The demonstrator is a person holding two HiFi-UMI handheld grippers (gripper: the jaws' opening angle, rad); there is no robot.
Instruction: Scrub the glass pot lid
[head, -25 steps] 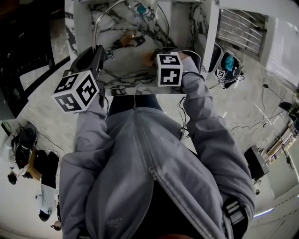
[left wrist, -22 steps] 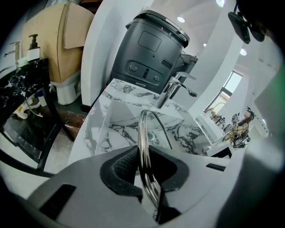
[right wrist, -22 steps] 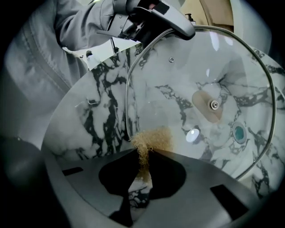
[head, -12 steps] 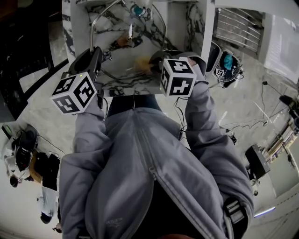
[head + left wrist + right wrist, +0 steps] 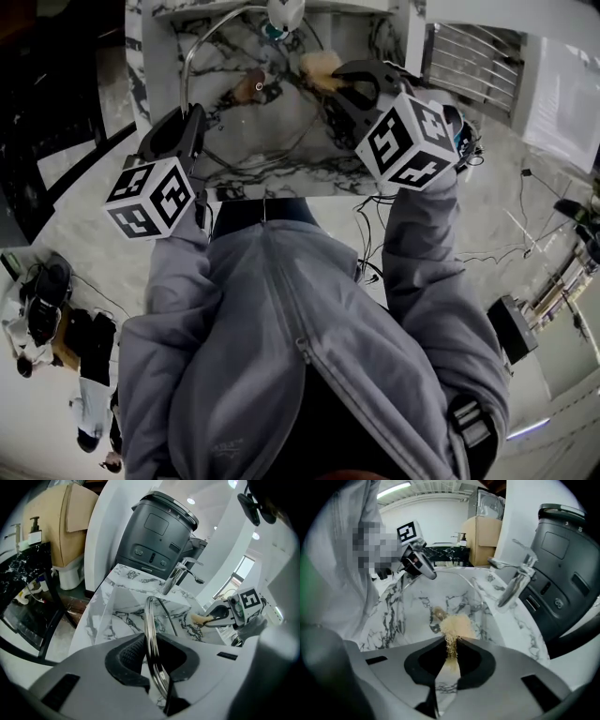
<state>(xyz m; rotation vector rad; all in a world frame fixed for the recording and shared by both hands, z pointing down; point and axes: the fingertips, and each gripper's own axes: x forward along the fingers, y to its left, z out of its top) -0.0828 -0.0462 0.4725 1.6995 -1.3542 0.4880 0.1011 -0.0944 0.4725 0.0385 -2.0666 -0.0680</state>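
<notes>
My left claw (image 5: 152,656) clamps the glass lid (image 5: 149,620) by its rim over the sink (image 5: 117,616). My right claw (image 5: 451,656) pinches a scrubber (image 5: 454,627) alongside.

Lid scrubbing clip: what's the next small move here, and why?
Probably swing the right gripper toward the lid until the scrubber meets the glass: the left gripper holds the lid's rim on edge over the sink, while the scrubber seems to hang clear of it.
</notes>
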